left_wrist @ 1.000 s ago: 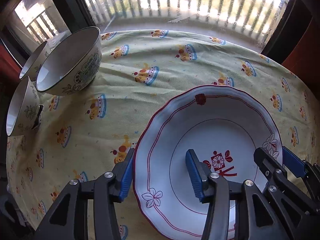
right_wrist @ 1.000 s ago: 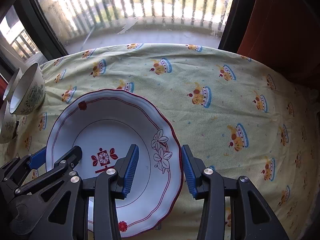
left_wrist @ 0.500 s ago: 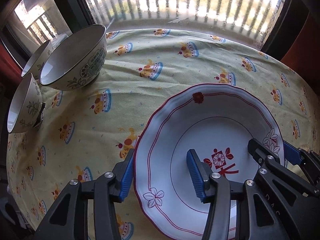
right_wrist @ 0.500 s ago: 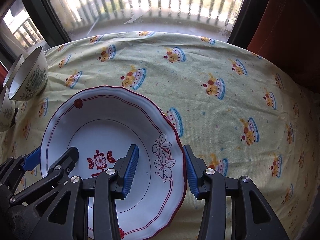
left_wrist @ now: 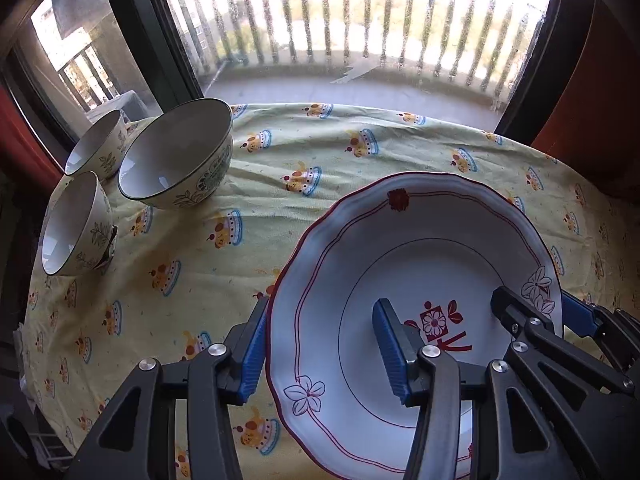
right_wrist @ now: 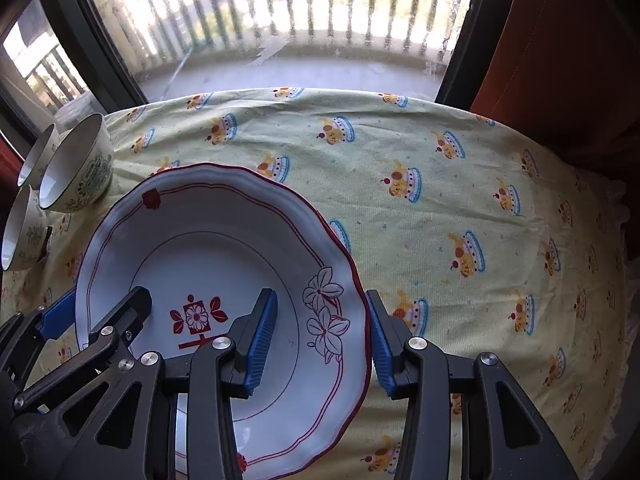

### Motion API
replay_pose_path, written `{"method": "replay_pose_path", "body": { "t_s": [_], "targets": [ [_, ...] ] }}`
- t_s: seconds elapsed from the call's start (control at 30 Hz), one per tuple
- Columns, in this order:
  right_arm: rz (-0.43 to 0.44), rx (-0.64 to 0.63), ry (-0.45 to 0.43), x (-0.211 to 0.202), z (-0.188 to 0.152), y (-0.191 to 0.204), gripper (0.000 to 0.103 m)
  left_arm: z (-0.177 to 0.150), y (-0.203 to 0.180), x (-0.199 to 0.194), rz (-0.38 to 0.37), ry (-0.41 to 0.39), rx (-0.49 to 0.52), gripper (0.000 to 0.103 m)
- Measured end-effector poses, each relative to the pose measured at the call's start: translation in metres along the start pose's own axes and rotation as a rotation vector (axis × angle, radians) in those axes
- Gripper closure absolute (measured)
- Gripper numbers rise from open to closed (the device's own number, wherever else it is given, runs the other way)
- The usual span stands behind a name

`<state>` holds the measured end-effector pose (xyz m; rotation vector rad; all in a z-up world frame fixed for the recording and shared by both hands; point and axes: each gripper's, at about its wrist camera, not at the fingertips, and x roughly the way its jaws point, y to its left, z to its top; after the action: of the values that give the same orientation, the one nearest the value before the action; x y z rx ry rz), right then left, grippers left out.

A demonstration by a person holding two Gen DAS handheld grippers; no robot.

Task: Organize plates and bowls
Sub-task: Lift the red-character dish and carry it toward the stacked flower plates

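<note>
A white plate with red rim lines and flower prints (left_wrist: 420, 256) is held above the yellow tablecloth by both grippers. My left gripper (left_wrist: 320, 348) straddles its left rim, one pad under the edge, one inside the well. My right gripper (right_wrist: 320, 336) straddles the right rim (right_wrist: 344, 280) the same way. Each gripper's fingers show in the other's view. Three floral bowls stand at the table's far left: a large one (left_wrist: 180, 160) and two smaller ones (left_wrist: 72, 224) (left_wrist: 96, 144); the large bowl also shows in the right wrist view (right_wrist: 76, 164).
The table wears a yellow cloth with cake prints (right_wrist: 440, 200). A window with a balcony railing (left_wrist: 352, 28) stands behind the table. An orange curtain (right_wrist: 560, 40) hangs at the right. The table's right edge (right_wrist: 616, 240) drops off.
Both grippers have lifted with the plate and pulled back a little. The bowls and the table's far edge now sit lower and farther in view.
</note>
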<state>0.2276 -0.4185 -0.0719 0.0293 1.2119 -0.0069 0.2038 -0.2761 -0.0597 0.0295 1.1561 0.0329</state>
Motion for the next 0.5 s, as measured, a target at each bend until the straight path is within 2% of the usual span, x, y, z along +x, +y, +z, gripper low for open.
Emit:
{"method": "replay_pose_path", "body": {
  "t_s": [0.3, 0.5],
  "targets": [
    [-0.046, 0.032, -0.061, -0.052, -0.021, 0.012, 0.055, -0.016, 0.015, -0.045, -0.054, -0.067, 0.034, 0.051],
    [-0.077, 0.053, -0.079, -0.077, -0.046, 0.023, 0.055, -0.039, 0.027, -0.06, -0.093, -0.073, 0.038, 0.051]
  ]
}}
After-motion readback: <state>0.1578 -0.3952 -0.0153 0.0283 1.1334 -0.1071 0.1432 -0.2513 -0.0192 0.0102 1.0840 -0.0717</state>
